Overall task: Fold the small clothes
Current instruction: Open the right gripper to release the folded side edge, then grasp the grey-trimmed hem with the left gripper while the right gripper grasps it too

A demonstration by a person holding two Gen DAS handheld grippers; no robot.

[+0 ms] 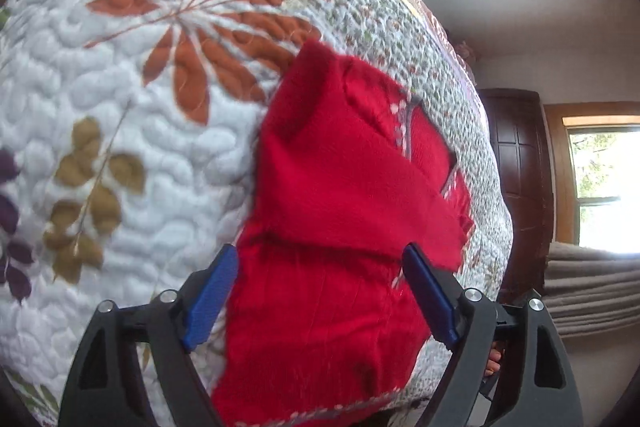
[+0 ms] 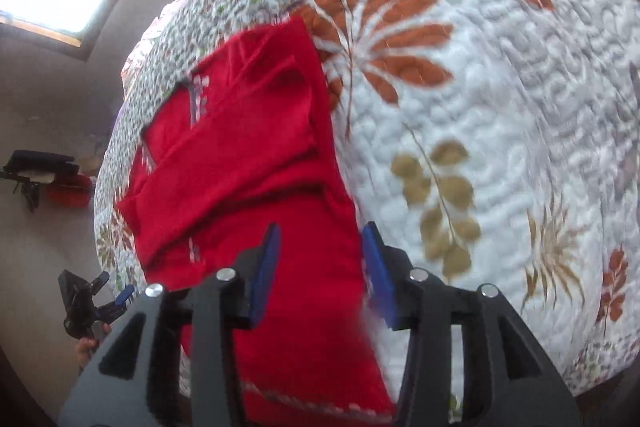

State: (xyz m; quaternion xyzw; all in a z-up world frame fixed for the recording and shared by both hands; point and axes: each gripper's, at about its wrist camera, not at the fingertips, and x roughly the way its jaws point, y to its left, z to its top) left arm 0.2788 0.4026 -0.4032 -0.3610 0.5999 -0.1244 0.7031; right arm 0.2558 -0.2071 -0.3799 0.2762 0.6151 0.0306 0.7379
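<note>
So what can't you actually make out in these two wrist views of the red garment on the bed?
- Red garment: its near hem runs under the frame's bottom edge in both views, behind each gripper's body.
- What kind of garment it is: folds and motion blur hide its shape.
- Left gripper, right gripper: open, but touching the cloth or above it is unclear.
- Quilt: stitching blurred.

L gripper (image 1: pixel 320 291): black plastic frame w/ triangular cut-outs, blue textured pads (image 1: pixel 211 297), silver round screws at pivots.
R gripper (image 2: pixel 320 267): same build; black arms, blue pads (image 2: pixel 265 273), silver screws atop joints.
Hand (image 2: pixel 86 347): part visible below L gripper frame, no sleeve seen.
</note>
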